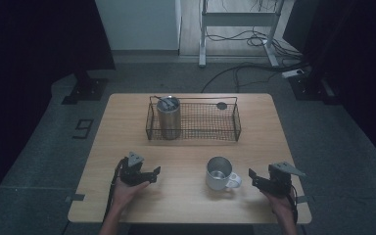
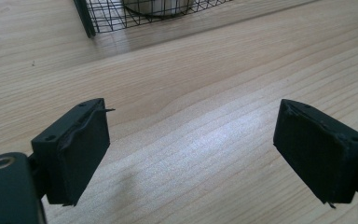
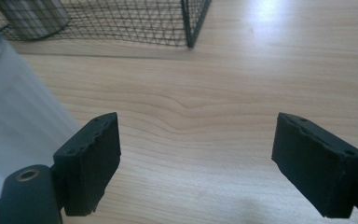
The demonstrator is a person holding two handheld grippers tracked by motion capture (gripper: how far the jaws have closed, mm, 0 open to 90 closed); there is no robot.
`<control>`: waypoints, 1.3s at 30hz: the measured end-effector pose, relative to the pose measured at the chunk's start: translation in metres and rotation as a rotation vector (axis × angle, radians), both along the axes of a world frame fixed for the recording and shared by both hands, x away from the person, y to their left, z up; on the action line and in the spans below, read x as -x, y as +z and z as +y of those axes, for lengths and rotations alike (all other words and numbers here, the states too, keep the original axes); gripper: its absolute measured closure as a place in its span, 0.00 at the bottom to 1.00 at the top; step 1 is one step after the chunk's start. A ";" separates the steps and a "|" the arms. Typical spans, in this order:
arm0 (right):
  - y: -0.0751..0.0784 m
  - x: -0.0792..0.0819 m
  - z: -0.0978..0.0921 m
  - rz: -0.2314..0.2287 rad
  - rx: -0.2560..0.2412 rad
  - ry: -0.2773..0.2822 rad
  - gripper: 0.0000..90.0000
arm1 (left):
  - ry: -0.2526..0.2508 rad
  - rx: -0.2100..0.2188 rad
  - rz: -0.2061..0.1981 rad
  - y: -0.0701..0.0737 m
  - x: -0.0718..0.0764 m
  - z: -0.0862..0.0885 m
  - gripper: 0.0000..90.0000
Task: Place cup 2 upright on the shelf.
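1. The tabletop (image 1: 186, 196) is light wood. It stands on a grey floor (image 1: 39, 152).
2. A black wire basket (image 1: 194, 119) sits at the far side of the tabletop.
3. A tall metal can (image 1: 168, 117) stands upright in the left end of the basket.
4. A small dark round thing (image 1: 222, 105) is by the far right part of the basket. It is too small to tell what it is.
5. A white mug (image 1: 220, 174) stands upright near the front, handle to the right.
6. Cables (image 1: 254, 39) lie on the floor behind the tabletop, near a white frame (image 1: 240, 19).
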State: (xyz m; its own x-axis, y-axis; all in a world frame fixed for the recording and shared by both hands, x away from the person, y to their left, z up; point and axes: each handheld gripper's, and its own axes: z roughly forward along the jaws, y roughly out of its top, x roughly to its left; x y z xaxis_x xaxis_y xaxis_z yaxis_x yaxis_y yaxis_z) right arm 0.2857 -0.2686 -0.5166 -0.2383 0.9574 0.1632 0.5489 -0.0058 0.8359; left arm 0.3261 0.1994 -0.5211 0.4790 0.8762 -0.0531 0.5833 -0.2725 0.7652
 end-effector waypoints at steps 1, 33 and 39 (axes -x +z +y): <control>0.002 0.001 0.002 -0.002 -0.001 0.003 0.16 | -0.001 0.003 0.002 0.000 0.000 0.000 0.12; 0.032 0.012 0.055 -0.090 -0.018 0.173 0.15 | -0.026 0.013 0.043 -0.004 0.005 -0.005 0.12; 0.036 0.014 0.064 -0.093 -0.008 0.206 0.15 | -0.030 0.008 0.050 -0.005 0.005 -0.007 0.13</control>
State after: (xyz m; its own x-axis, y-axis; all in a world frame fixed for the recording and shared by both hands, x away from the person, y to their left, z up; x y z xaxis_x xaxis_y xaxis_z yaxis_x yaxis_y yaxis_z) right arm 0.2720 -0.2043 -0.4807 -0.4435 0.8855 0.1387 0.4596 0.0918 0.8834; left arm 0.3210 0.1925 -0.5260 0.5014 0.8611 -0.0844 0.6125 -0.2843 0.7376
